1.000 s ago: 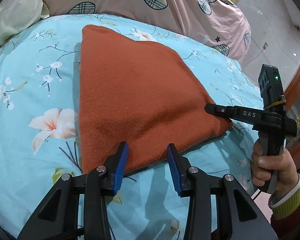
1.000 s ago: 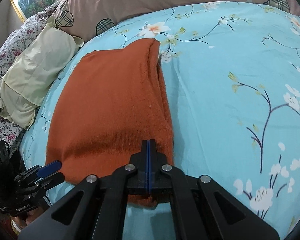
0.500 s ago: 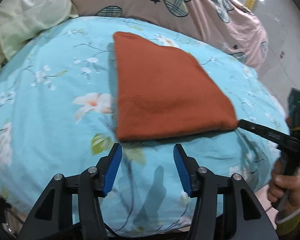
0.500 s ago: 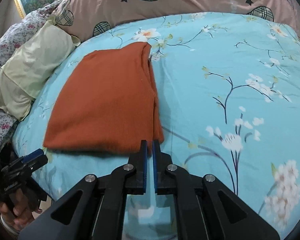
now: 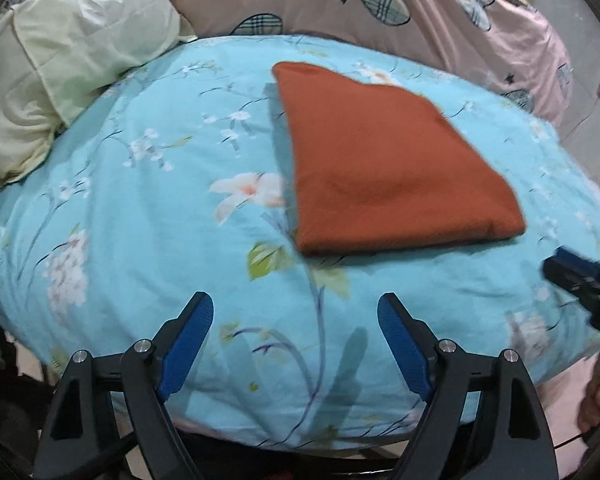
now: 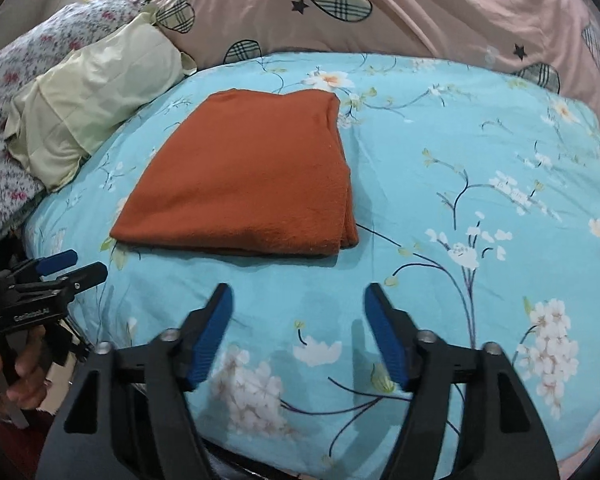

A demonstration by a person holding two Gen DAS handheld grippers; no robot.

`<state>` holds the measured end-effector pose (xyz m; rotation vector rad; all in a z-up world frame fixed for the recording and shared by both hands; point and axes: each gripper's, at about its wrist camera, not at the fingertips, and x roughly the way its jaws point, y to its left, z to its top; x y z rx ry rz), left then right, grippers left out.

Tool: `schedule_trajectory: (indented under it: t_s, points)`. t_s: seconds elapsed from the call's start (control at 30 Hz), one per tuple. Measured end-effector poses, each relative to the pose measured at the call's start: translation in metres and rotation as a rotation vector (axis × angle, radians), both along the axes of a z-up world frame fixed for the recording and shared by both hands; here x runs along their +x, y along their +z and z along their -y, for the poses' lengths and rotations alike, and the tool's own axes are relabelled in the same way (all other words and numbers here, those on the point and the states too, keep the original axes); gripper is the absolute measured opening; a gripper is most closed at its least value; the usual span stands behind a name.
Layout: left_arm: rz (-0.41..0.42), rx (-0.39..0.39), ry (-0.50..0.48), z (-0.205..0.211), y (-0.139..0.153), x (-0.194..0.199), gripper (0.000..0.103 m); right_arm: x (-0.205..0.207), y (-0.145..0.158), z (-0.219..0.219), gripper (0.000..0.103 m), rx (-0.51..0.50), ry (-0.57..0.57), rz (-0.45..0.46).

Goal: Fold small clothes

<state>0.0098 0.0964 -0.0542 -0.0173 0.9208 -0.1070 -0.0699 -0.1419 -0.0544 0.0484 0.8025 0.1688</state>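
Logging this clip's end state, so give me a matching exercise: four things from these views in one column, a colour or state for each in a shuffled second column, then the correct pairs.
Things
1. orange garment
2. left gripper
3. pillow
4. bedsheet

Colour or state
A. pale yellow, at the head of the bed
B. folded flat, held by nothing
C. light blue with a flower print
D. open, clear of the cloth

Pairs: 1-B, 2-D, 3-A, 4-C

The right gripper would also fit D: its jaws are spread and it hovers short of the garment's near edge.
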Motion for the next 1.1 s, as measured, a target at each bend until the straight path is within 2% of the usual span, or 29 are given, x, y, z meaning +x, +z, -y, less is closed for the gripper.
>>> schedule_trajectory:
  t_s: [0.1,0.2,0.37,0.47,0.67,0.73,0.87,1.0,1.1]
  points:
    - [-0.014,0.015,0.008,-0.005,-0.004,-0.008,0.085,-0.008,0.0,-0.005,0.083,-0.037,0.018,0.015]
    - [-0.003,0.022,0.017,-0.011,-0.001,-0.014,0.085,-0.011,-0.003,-0.007,0.085,-0.032,0.042,0.002]
    - [0.018,0.06,0.023,-0.01,0.015,-0.014,0.085,-0.006,-0.004,-0.01,0.087,-0.005,0.07,-0.022]
    - [0.069,0.091,0.014,-0.006,0.032,-0.016,0.085,-0.001,0.0,-0.011,0.09,-0.001,0.087,-0.023]
    - [0.163,0.172,-0.007,0.006,0.061,-0.017,0.102,0.003,0.016,-0.016,0.097,-0.017,0.111,0.009]
    - [0.178,0.194,-0.018,0.011,0.066,-0.017,0.102,0.004,0.02,-0.017,0.098,-0.014,0.114,0.018]
    - [0.147,0.22,-0.039,0.019,0.063,-0.007,0.102,0.007,0.02,-0.017,0.1,-0.012,0.117,0.016]
    - [0.082,0.283,-0.023,0.026,0.045,0.005,0.102,0.01,0.015,-0.015,0.1,0.001,0.114,-0.007]
    - [0.031,0.297,-0.019,0.027,0.031,0.01,0.102,0.013,0.009,-0.013,0.1,0.004,0.111,-0.031]
